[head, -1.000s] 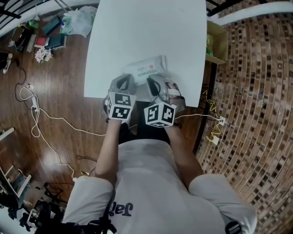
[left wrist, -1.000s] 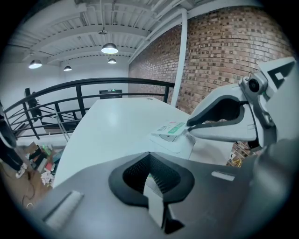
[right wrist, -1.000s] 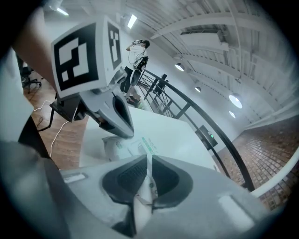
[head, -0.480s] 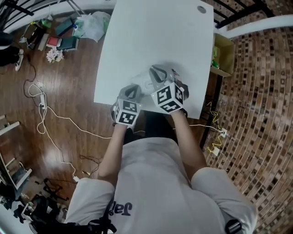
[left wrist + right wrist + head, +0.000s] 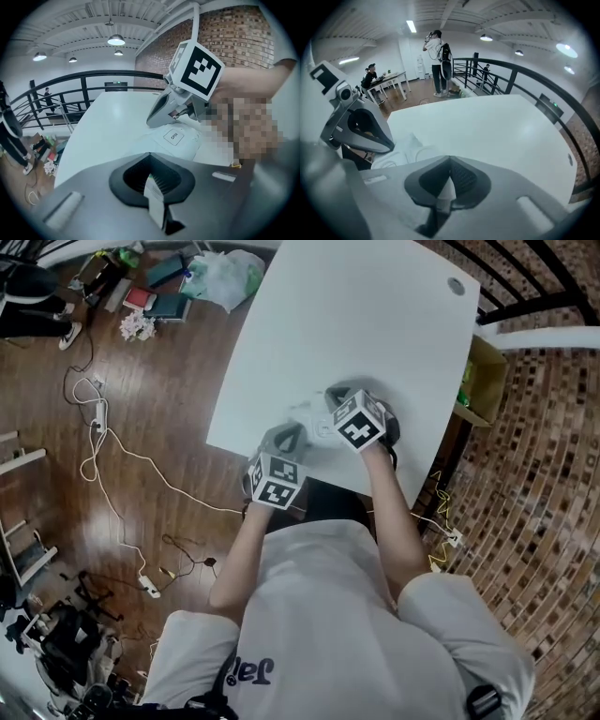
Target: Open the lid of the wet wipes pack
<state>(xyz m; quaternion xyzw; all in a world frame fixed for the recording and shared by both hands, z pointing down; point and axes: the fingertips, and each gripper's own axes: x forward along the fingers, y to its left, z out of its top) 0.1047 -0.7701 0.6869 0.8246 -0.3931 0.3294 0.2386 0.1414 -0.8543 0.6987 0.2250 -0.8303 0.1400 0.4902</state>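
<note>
Right gripper — jaws just closed onto a thin white bit atop the wet wipes pack. Left gripper pinches the pack's near-left edge — pack lies between them.

Table: plain white. Wet wipes pack: white, with what appears to be faint green print at its near end. Left gripper and right gripper: grey bodies, cubes with black-and-white square markers. Floor, left: dark brown wood. Wall, right: mottled brown brick.
</note>
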